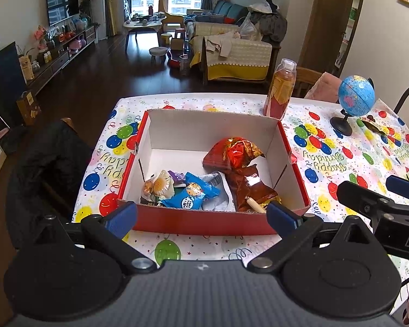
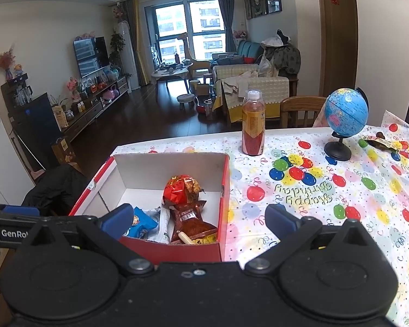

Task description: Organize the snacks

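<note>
Snack box: red carton (image 1: 204, 222) with white inner walls, centre of the left-wrist frame, lower left of the right-wrist frame, standing on the balloon-print tablecloth (image 2: 300, 190).
Contents: red foil bag (image 1: 233, 151) toward the back right; brown packet (image 1: 249, 188) in front of it; blue biscuit pack (image 1: 191, 193) and a pale round-pattern pack (image 1: 158, 185) at front left.
Left gripper (image 1: 201, 215): fingers spread wide, holding nothing, poised at the box's near wall.
Right gripper (image 2: 199, 219): fingers likewise apart and empty, straddling the box's right front corner.
Progress (judged): most snacks already boxed; one dark wrapper (image 2: 379, 141) lies loose beside the globe (image 2: 345, 109), well apart from the box.
Uncertain: whether the drink bottle (image 2: 253, 125) belongs in the box.
View difference: left-wrist frame alone shows the pale pack; right-wrist frame shows more open cloth at right.
</note>
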`<act>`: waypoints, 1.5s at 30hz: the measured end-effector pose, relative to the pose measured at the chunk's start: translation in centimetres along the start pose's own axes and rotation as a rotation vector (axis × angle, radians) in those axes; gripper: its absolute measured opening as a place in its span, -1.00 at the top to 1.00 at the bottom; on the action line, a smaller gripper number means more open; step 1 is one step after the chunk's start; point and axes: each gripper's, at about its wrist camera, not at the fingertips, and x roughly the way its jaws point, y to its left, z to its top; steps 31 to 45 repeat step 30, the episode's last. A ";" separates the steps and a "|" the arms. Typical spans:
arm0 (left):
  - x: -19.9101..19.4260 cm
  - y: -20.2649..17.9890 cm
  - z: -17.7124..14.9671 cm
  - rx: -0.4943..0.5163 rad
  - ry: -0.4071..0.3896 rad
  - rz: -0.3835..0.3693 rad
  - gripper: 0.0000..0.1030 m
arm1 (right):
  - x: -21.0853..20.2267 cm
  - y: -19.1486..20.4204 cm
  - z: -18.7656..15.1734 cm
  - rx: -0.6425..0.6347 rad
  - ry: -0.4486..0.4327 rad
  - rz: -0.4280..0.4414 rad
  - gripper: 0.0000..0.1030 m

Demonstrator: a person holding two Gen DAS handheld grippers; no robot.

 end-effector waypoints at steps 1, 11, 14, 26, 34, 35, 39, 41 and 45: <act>0.0 0.0 0.0 0.001 0.000 -0.001 -0.97 | 0.0 0.0 0.0 -0.001 0.000 0.000 -0.99; -0.1 0.0 -0.1 0.000 -0.001 -0.003 -0.97 | -0.1 -0.1 -0.2 0.006 0.002 -0.006 -0.99; -0.1 0.0 -0.2 -0.003 -0.002 -0.003 -0.97 | -0.1 0.0 -0.3 0.006 0.003 -0.011 -0.99; -0.2 0.1 -0.4 -0.023 0.008 -0.006 -0.97 | -0.1 -0.1 -0.3 0.008 0.005 -0.014 -0.99; -0.3 0.3 -0.5 -0.032 0.008 -0.017 -0.97 | -0.5 -0.1 -0.9 0.013 0.007 -0.021 -0.99; -0.3 0.3 -0.5 -0.032 0.008 -0.017 -0.97 | -0.5 -0.1 -0.9 0.013 0.007 -0.021 -0.99; -0.3 0.3 -0.5 -0.032 0.008 -0.017 -0.97 | -0.5 -0.1 -0.9 0.013 0.007 -0.021 -0.99; -0.3 0.3 -0.5 -0.032 0.008 -0.017 -0.97 | -0.5 -0.1 -0.9 0.013 0.007 -0.021 -0.99; -0.3 0.3 -0.5 -0.032 0.008 -0.017 -0.97 | -0.5 -0.1 -0.9 0.013 0.007 -0.021 -0.99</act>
